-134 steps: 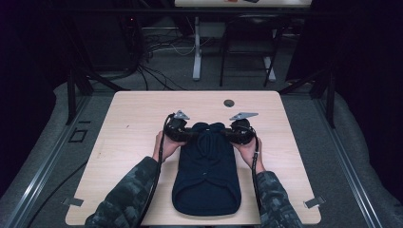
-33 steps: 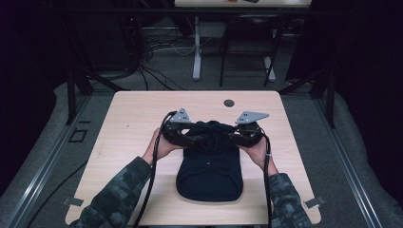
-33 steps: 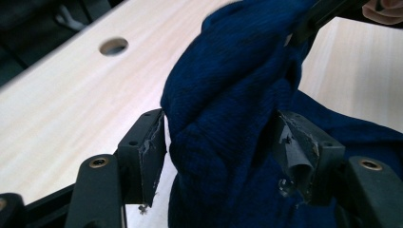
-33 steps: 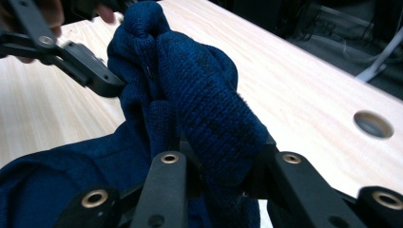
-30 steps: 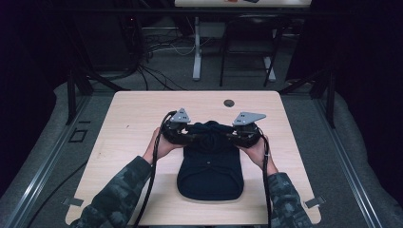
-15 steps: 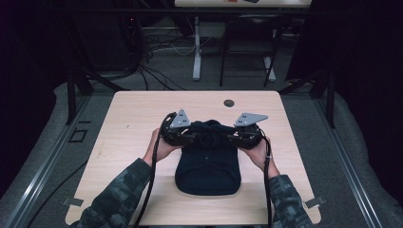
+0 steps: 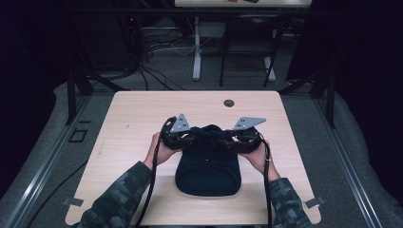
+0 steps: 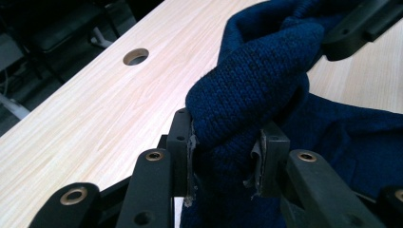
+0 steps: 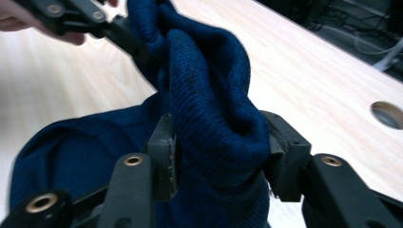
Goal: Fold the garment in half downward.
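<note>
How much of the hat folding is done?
Partly done, it seems. The blue knit hat lies flat on the table, and its far end is bunched up and lifted. In hand: the left gripper and right gripper both pinch that bunched end; the left jaws have just been closing, the right ones loosening. Left to do, probably: lay that end down and let go.

Navy knit beanie (image 7: 207, 166) on table, far end bunched up.

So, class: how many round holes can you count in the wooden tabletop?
1. The round hole sits near the table's far edge, beyond the navy knitted hat. It also shows in both gripper views. Another could lie hidden under the hat.
</note>
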`<state>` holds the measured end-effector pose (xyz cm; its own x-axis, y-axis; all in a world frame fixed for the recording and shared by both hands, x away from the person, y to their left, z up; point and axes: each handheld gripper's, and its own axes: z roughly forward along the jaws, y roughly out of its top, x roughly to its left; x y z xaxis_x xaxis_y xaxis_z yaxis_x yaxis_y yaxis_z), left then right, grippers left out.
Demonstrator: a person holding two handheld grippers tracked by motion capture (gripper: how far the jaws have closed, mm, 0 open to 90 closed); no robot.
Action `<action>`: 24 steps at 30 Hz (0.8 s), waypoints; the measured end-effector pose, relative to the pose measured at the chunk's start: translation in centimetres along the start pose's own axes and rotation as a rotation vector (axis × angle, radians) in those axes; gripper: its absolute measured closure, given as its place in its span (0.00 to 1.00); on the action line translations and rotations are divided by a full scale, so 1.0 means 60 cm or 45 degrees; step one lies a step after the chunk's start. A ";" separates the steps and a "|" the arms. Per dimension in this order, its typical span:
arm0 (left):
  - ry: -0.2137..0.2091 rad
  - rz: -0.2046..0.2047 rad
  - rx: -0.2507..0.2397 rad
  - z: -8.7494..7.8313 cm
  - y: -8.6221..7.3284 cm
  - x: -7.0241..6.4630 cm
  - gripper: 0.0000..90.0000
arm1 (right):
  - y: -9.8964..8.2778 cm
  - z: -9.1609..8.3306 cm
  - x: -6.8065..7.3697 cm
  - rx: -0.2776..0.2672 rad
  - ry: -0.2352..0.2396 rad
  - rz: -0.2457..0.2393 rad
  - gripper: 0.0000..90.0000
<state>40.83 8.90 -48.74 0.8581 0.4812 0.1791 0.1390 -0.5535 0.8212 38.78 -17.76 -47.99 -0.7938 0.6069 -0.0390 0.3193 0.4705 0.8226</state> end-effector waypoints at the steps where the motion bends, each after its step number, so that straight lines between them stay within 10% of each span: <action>1: 0.003 0.005 -0.004 -0.001 -0.001 -0.003 0.74 | -0.002 -0.001 0.003 0.007 0.007 -0.005 0.61; 9: 0.026 0.066 -0.015 -0.011 -0.008 -0.023 0.74 | -0.016 -0.007 0.020 0.017 -0.011 -0.070 0.78; 24: 0.052 0.074 0.005 -0.020 -0.011 -0.034 0.74 | -0.021 -0.009 0.022 0.021 0.029 -0.039 0.68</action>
<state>38.43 9.10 -48.98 0.8439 0.4757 0.2482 0.0918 -0.5838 0.8067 37.08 -17.91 -48.80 -0.8147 0.5777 -0.0507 0.3034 0.4991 0.8117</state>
